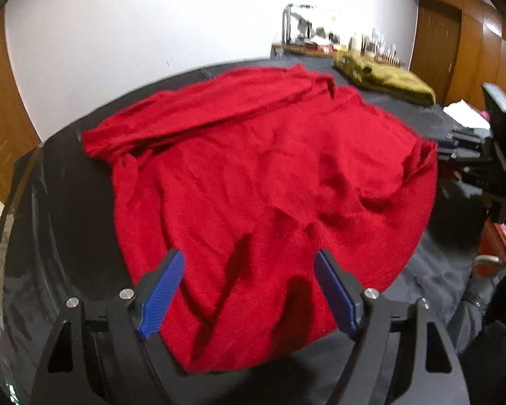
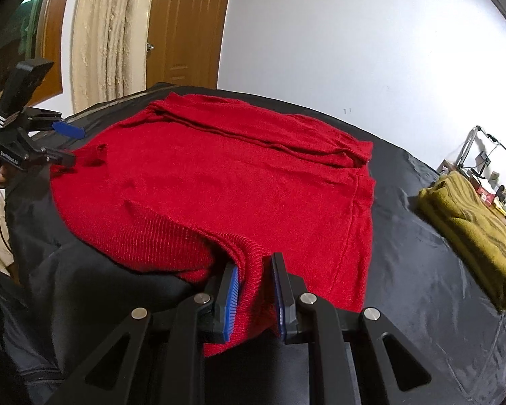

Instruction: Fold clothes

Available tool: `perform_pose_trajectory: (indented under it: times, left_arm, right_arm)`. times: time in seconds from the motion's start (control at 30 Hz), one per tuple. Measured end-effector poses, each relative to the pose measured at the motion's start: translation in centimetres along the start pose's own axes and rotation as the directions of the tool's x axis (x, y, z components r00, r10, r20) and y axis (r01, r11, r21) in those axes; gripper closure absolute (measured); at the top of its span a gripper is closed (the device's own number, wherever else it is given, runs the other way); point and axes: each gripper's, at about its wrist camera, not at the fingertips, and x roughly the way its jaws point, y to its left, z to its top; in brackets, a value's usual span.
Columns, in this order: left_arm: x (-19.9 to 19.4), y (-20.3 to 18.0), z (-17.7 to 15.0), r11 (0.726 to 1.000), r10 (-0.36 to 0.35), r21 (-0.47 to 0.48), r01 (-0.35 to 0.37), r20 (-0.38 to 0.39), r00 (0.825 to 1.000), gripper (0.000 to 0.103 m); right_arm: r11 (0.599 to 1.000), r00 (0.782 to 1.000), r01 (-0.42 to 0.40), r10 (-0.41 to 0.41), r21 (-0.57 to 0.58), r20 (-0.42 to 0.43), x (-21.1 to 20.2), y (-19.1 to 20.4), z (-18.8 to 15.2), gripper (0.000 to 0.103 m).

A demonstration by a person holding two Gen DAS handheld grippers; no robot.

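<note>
A red knit sweater (image 1: pixel 253 175) lies spread on a black-covered table (image 1: pixel 50 219), with one sleeve folded across its far side. My left gripper (image 1: pixel 249 263) is open and empty, hovering over the sweater's near edge; it also shows in the right wrist view (image 2: pixel 65 141) at the sweater's far left edge. My right gripper (image 2: pixel 254 270) is shut on the ribbed edge of the red sweater (image 2: pixel 219 168), a fold of knit pinched between its blue pads (image 2: pixel 231 298). Its body shows in the left wrist view (image 1: pixel 499 155) at the right.
A folded olive-green garment (image 2: pixel 472 229) lies on the table's right part, also in the left wrist view (image 1: pixel 388 79). A cluttered bench (image 1: pixel 337 44) stands behind it by the white wall. A wooden door and a beige curtain (image 2: pixel 111 33) are beyond the table.
</note>
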Motion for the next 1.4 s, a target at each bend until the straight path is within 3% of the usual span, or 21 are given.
perform_pose_trajectory:
  times: [0.03,0.07,0.13,0.23,0.33,0.47,0.53,0.63,0.7,0.73,0.77,0.97,1.13,1.4]
  left_arm:
    - [0.8,0.0,0.1,1.000,-0.003,-0.013,0.003,-0.034,0.999,0.037]
    - [1.1,0.2,0.4,0.999,-0.028,-0.038,0.026,-0.047,0.999,0.041]
    - [1.4,0.5,0.9,0.995,-0.062,-0.084,0.057,-0.060,0.996,0.095]
    - [0.8,0.8,1.6,0.992,-0.036,-0.122,0.030,-0.047,0.998,0.096]
    - [-1.9,1.5,2.1,0.987,0.020,-0.161,-0.010,0.058,0.998,0.096]
    - [-7.8,3.8,3.0,0.968,-0.002,-0.241,0.069,0.266,0.964,0.096]
    - [-9.7,4.1,3.4,0.969,0.004,-0.237,0.074,0.314,0.949,0.096]
    - [-10.7,3.4,4.1,0.976,0.019,-0.210,0.056,0.336,0.942,0.096]
    - [-11.1,3.0,4.5,0.977,0.019,-0.204,0.058,0.354,0.935,0.096]
    - [-11.3,2.8,4.7,0.978,0.018,-0.201,0.059,0.363,0.931,0.096]
    - [-11.6,2.8,4.8,0.977,0.012,-0.203,0.069,0.375,0.927,0.096]
    - [-12.8,3.5,5.5,0.969,0.023,-0.235,0.081,0.411,0.912,0.096]
    - [-14.0,3.5,5.7,0.969,0.026,-0.233,0.085,0.436,0.900,0.096]
    - [-15.4,3.0,6.5,0.972,0.017,-0.215,0.094,0.461,0.887,0.096]
  right_arm:
    - [1.000,1.000,0.001,-0.001,-0.001,0.001,0.0,0.1,0.0,0.084]
    - [1.000,1.000,-0.001,0.001,0.000,0.002,0.0,0.0,0.0,0.084]
    - [1.000,1.000,-0.005,0.005,0.004,0.004,0.0,0.0,0.0,0.084]
    - [1.000,1.000,-0.023,0.022,0.015,0.010,-0.2,-0.3,-0.2,0.084]
    - [0.998,0.998,-0.057,0.056,0.018,0.032,-0.8,-0.5,-0.4,0.084]
    - [0.994,0.994,-0.108,0.108,0.002,0.032,-1.5,-0.5,-0.8,0.080]
    - [0.992,0.992,-0.125,0.126,-0.021,0.024,-1.7,-0.3,-1.2,0.080]
    - [0.990,0.991,-0.131,0.132,-0.058,0.010,-2.1,0.3,-1.6,0.075]
    - [0.991,0.994,-0.112,0.113,-0.077,0.001,-2.1,0.6,-1.9,0.059]
    - [0.991,0.995,-0.099,0.099,-0.090,-0.004,-2.2,0.8,-2.0,0.042]
    - [0.992,0.997,-0.080,0.080,-0.103,-0.003,-2.2,1.0,-2.2,0.035]
    - [0.983,0.999,-0.032,0.032,-0.183,-0.003,-2.8,2.4,-3.1,0.035]
    - [0.959,0.998,0.043,-0.030,-0.281,0.049,-3.8,4.5,-3.3,0.035]
    - [0.931,0.996,-0.028,0.056,-0.364,0.067,-2.5,7.9,-2.1,0.035]
